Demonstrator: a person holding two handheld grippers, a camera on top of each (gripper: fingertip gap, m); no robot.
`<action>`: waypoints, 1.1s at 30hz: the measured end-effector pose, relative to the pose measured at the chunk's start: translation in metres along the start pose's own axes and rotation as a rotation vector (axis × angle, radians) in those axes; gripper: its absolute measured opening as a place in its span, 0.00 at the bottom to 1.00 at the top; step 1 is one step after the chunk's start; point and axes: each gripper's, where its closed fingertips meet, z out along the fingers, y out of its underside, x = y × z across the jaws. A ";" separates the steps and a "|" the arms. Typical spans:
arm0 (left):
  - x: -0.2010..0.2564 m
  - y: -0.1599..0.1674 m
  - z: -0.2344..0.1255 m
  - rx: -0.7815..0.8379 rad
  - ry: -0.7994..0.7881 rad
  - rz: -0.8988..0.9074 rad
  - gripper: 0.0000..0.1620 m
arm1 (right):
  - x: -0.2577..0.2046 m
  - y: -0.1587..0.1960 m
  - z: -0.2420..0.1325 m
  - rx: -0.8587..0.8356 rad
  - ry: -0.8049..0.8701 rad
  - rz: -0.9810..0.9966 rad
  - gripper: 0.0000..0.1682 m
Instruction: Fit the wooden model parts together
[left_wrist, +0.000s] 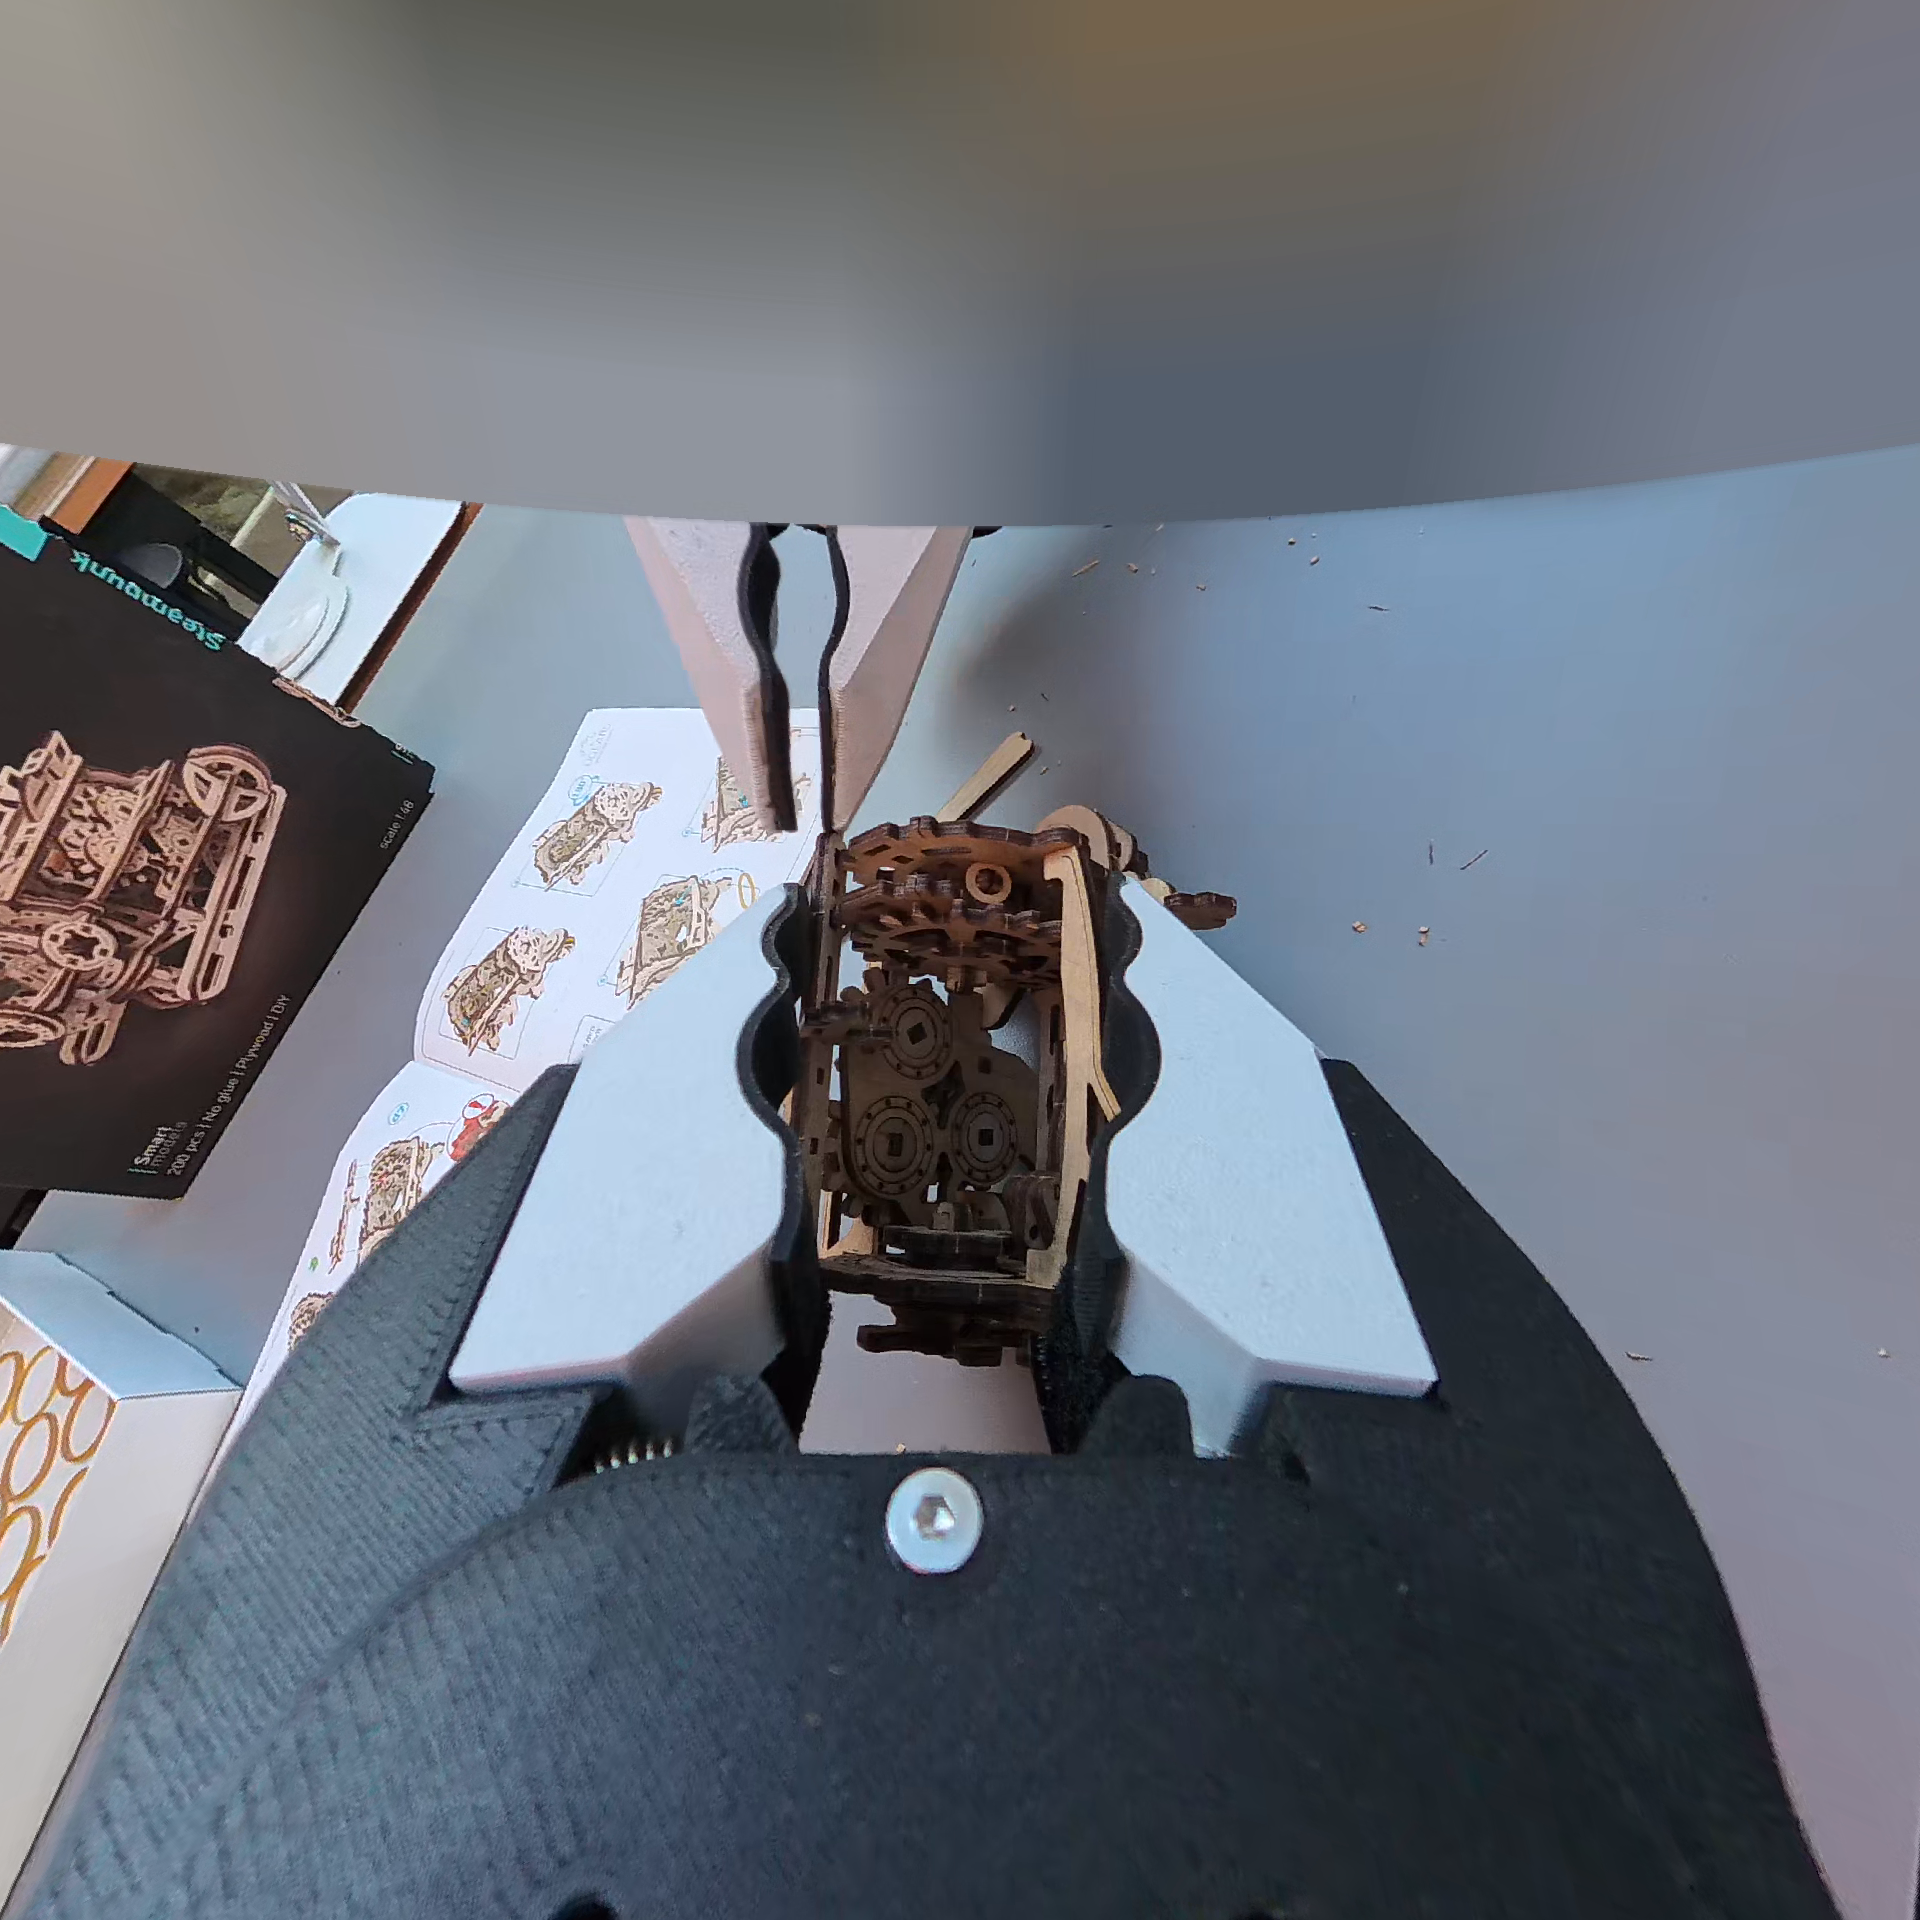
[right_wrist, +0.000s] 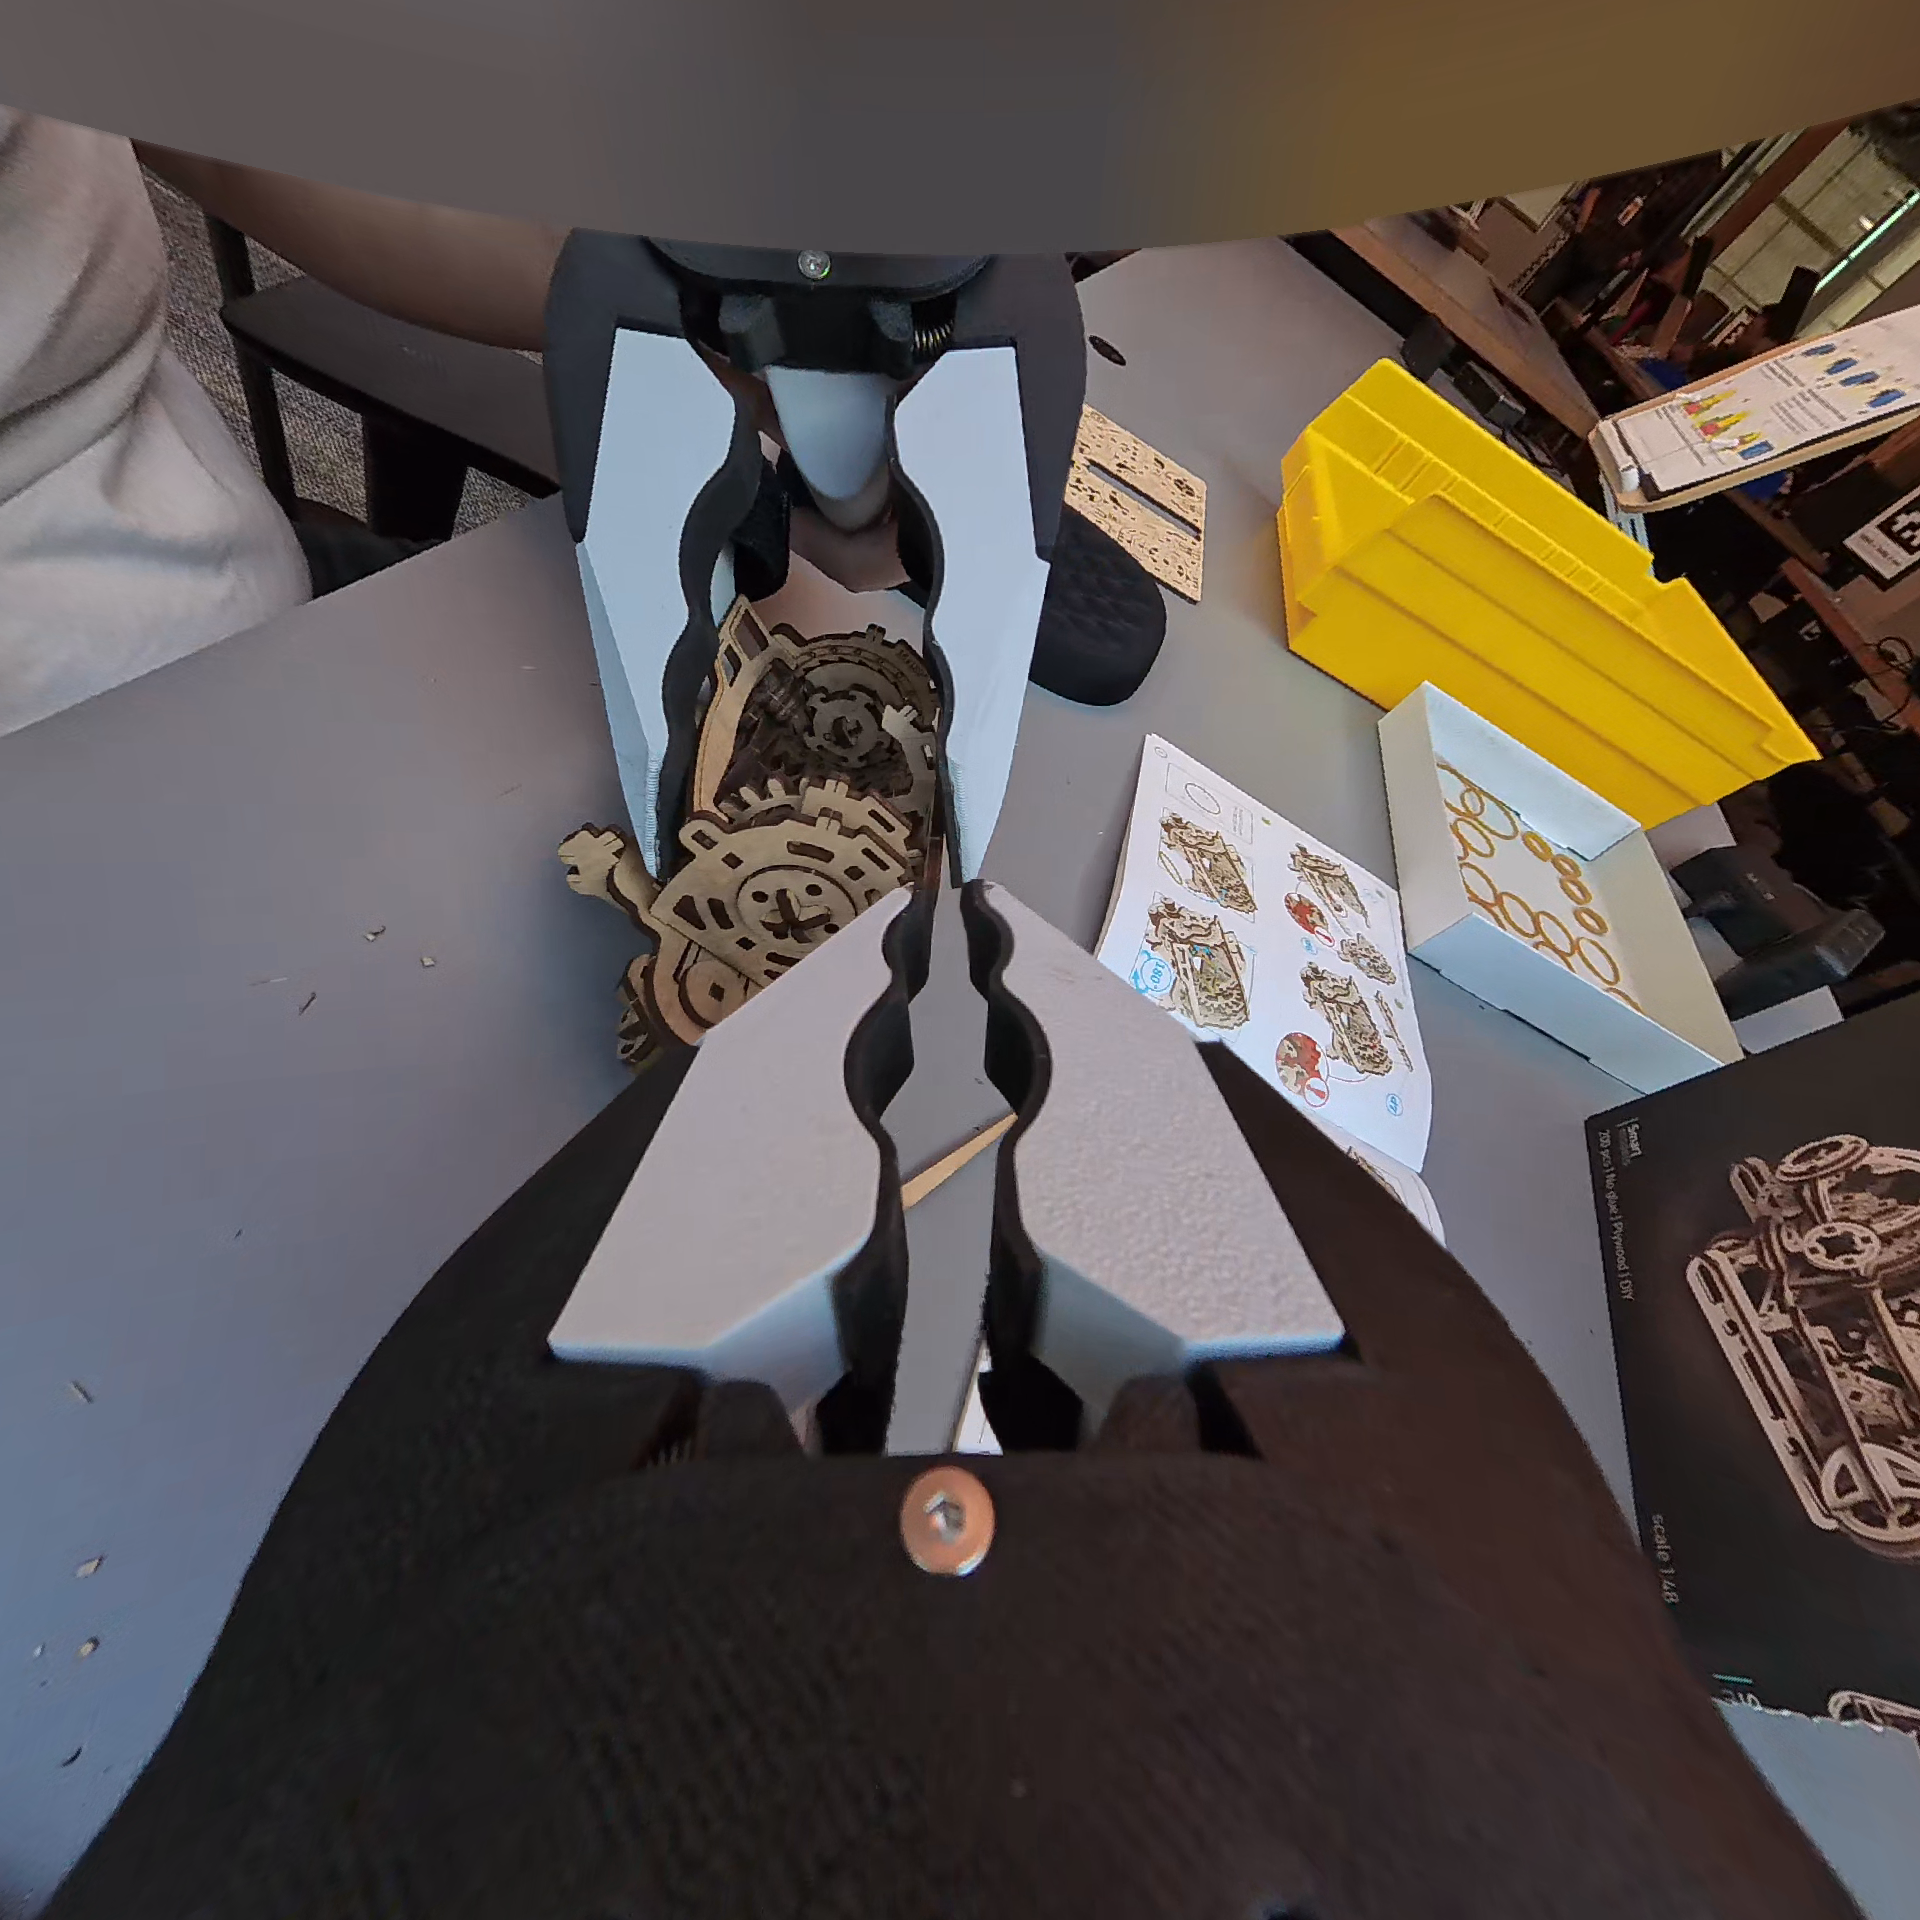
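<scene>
The wooden gear model (left_wrist: 935, 1091) is clamped between the pads of my left gripper (left_wrist: 956, 904), which is shut on its two side walls. In the right wrist view the model (right_wrist: 790, 894) rests low over the grey table (right_wrist: 260, 935), with my left gripper (right_wrist: 810, 868) coming in from the far side. My right gripper (right_wrist: 943, 899) has its jaws a narrow gap apart, and I see nothing between them. In the left wrist view its tips (left_wrist: 805, 821) sit right at the model's upper left corner. A thin wooden stick (right_wrist: 956, 1153) lies on the table below it.
An instruction sheet (right_wrist: 1268, 935) lies beside the model, with the black kit box (right_wrist: 1787, 1351) next to it. Stacked yellow bins (right_wrist: 1507, 582), a white box of rings (right_wrist: 1538, 904), a cut-out wooden sheet (right_wrist: 1143, 499) and a black padded object (right_wrist: 1101, 623) stand around. Wood crumbs dot the table. Both grippers' tips are close together, under 4 cm apart. The thin wooden stick (right_wrist: 956, 1153) lies around 8 centimetres away from my left fingertips.
</scene>
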 end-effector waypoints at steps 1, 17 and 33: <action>0.000 0.000 0.000 -0.001 0.001 0.000 0.34 | 0.000 0.000 0.000 -0.001 -0.002 0.001 0.03; 0.000 0.000 0.000 0.006 0.012 -0.006 0.34 | -0.002 0.001 0.000 -0.005 -0.033 0.029 0.03; 0.000 0.000 -0.001 0.010 0.011 -0.006 0.34 | -0.005 0.005 0.004 -0.041 -0.034 0.010 0.04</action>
